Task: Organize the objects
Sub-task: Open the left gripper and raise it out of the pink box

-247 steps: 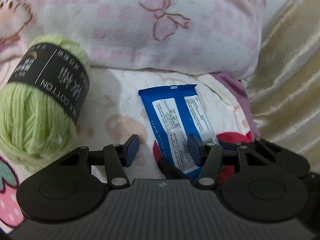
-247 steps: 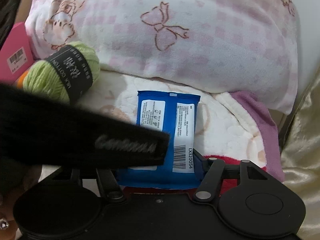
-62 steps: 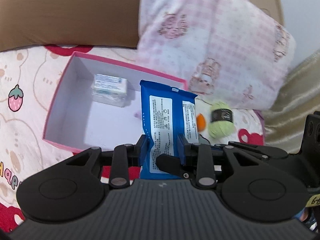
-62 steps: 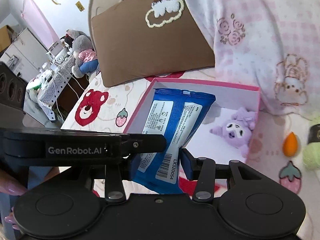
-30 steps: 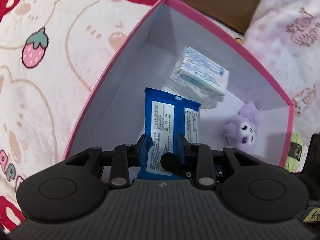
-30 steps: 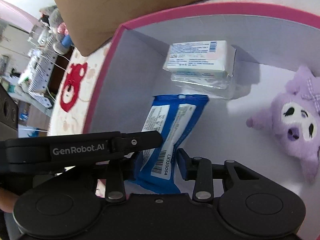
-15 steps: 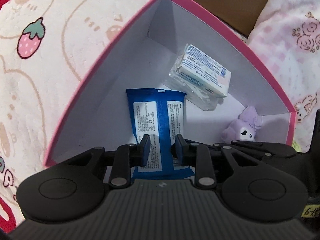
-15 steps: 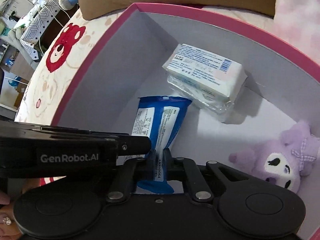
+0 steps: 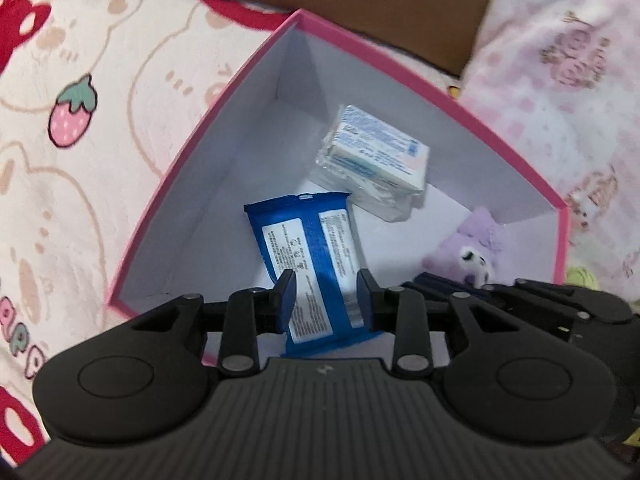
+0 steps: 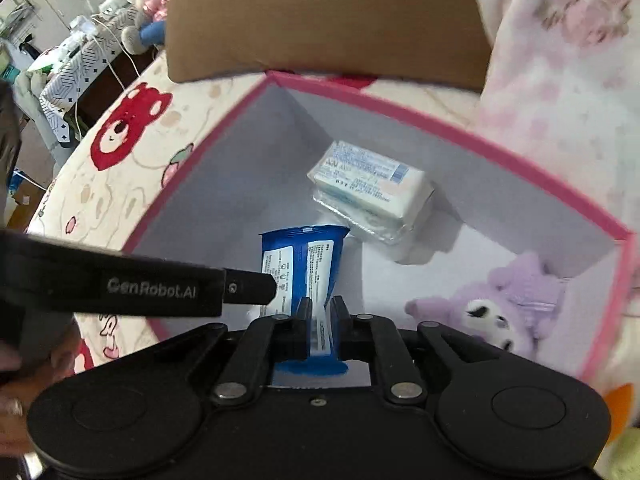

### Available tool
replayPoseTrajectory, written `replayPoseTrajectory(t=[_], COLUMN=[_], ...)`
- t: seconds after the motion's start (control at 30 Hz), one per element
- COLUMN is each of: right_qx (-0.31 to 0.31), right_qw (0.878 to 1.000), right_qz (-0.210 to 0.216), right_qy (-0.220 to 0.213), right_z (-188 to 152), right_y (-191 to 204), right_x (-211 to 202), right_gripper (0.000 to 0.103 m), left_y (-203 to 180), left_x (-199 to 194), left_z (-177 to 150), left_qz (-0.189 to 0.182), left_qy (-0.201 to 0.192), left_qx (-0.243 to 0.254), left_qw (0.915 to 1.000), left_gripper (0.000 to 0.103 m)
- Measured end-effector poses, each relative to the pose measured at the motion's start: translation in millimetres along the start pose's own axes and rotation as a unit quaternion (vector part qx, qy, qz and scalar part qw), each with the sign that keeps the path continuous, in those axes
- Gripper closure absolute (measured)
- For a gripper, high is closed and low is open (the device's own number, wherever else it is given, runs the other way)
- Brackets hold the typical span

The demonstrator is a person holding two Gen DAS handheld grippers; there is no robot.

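The blue wipes packet [image 9: 304, 240] lies flat on the floor of the pink box [image 9: 224, 92], label side up, close to a white wrapped tissue pack [image 9: 376, 156]. My left gripper [image 9: 326, 294] hovers over the packet's near end. Its jaws are opening, and the pads stand off the packet's two edges. My right gripper [image 10: 321, 312] hangs above the same end, shut. The blue wipes packet [image 10: 300, 264] shows only through the thin slit between its fingers and is not held. One long finger [image 10: 160, 286] of the left gripper crosses the right wrist view from the left.
A purple plush toy [image 10: 512, 304] sits in the box's right corner. A brown cushion [image 10: 320, 12] and a pink checked pillow [image 9: 560, 60] border the box at the back. Green yarn [image 9: 580, 276] lies outside its right wall, on the strawberry-print bedsheet [image 9: 72, 116].
The left jaws have spread and let go of the blue packet, which now rests on the box floor. The right jaws have shut. Both grippers have risen, and the packet looks smaller.
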State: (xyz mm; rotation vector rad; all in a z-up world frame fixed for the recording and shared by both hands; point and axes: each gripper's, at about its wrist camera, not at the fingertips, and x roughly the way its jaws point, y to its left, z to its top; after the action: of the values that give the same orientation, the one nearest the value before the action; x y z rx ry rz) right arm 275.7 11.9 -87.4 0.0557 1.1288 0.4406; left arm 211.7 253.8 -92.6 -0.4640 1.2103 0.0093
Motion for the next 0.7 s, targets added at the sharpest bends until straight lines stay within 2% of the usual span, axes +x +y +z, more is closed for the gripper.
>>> replayPoseTrajectory(t=[0.07, 0.2, 0.37, 0.6, 0.7], right_qx=[-0.007, -0.003, -0.016, -0.036, -0.04], right_qw=[1.0, 1.0, 0.999, 0.998, 0.997], right_qz=[-0.01, -0.004, -0.015, -0.022, -0.017], right_qy=[-0.006, -0.014, -0.029, -0.051, -0.061], right_z=[-5.0, -12.8, -24.4, -42.7, -51.3], right_y=[2.5, 11.4, 22.4, 39.2, 44.3], right_x=[-13.7, -37.6, -67.3, -107.9, -121.9], right_gripper=[0.088, 0.088, 0.078, 0.077, 0.062], left_y=[-6.6, -19.8, -33.5, -43.3, -47.7], left_x=[-12.7, -38.8, -70.9, -127.2, -144.8], left_z=[-4.0, -14.6, -29.0, -50.1, -58.3], left_qz=[-0.001, 0.002, 0.003, -0.007, -0.011], left_qy=[-0.003, -0.01, -0.005, -0.04, -0.048], left_qx=[0.017, 0.049, 0.078, 0.114, 0.124], left_qw=[0.9999, 0.9987, 0.9969, 0.9927, 0.991], left_gripper=[0.067, 0.064, 0.063, 0.061, 0.057])
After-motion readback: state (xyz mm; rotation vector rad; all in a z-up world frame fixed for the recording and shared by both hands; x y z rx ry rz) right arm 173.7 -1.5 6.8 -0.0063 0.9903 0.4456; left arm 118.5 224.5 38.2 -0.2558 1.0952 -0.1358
